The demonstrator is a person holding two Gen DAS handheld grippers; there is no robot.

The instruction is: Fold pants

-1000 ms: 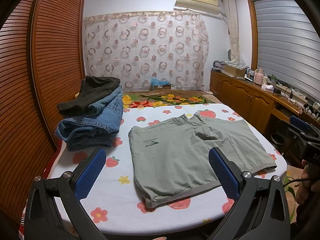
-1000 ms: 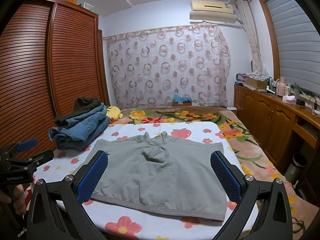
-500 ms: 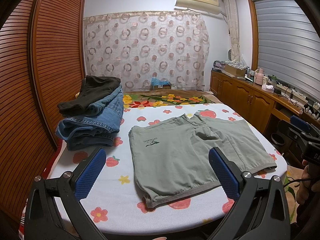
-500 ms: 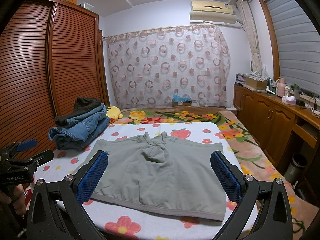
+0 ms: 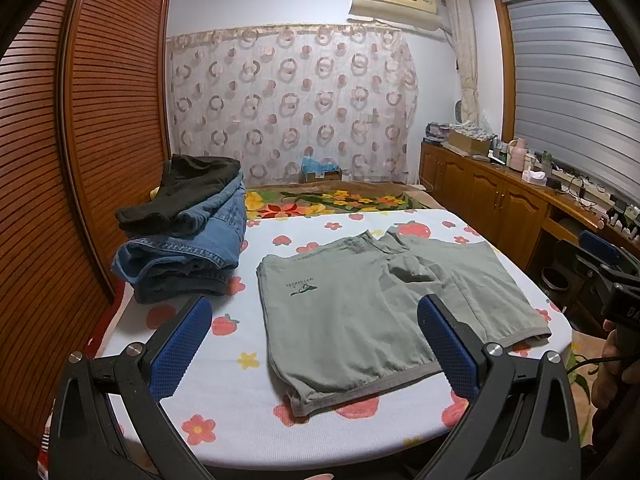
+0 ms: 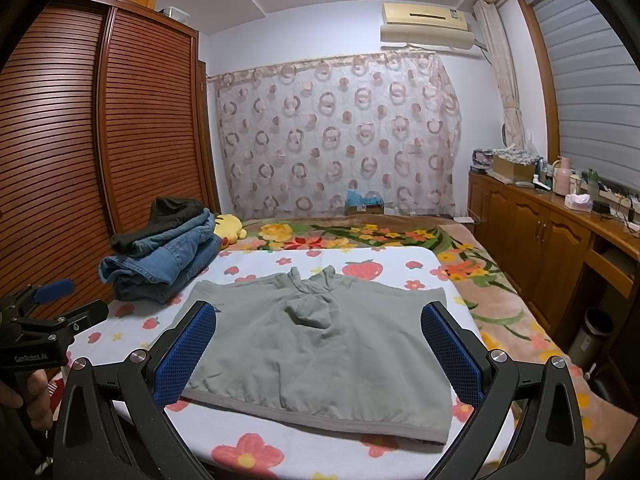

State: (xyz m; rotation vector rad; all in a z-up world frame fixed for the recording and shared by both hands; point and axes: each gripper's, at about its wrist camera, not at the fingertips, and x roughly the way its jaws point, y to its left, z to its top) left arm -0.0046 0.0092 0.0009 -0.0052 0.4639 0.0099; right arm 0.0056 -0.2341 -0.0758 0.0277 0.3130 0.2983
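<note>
Hovering at the near edge of the white bed cover printed with flowers and strawberries, the left gripper has its blue-padded jaws spread wide with nothing between them. The right gripper hangs the same way, fully apart and empty, lined up with the hem. Just beyond both lie the pale grey-green cotton shorts, flat on the cover with the banded hem nearest and the waist farther off; a small dark logo shows on the left side. No fold looks made yet, so this reads as the approach before a first grasp. The next move likely calls for each gripper to drop to a hem corner and pinch both layers. Farther back on the left sits a stack of folded blue denim and dark garments.
</note>
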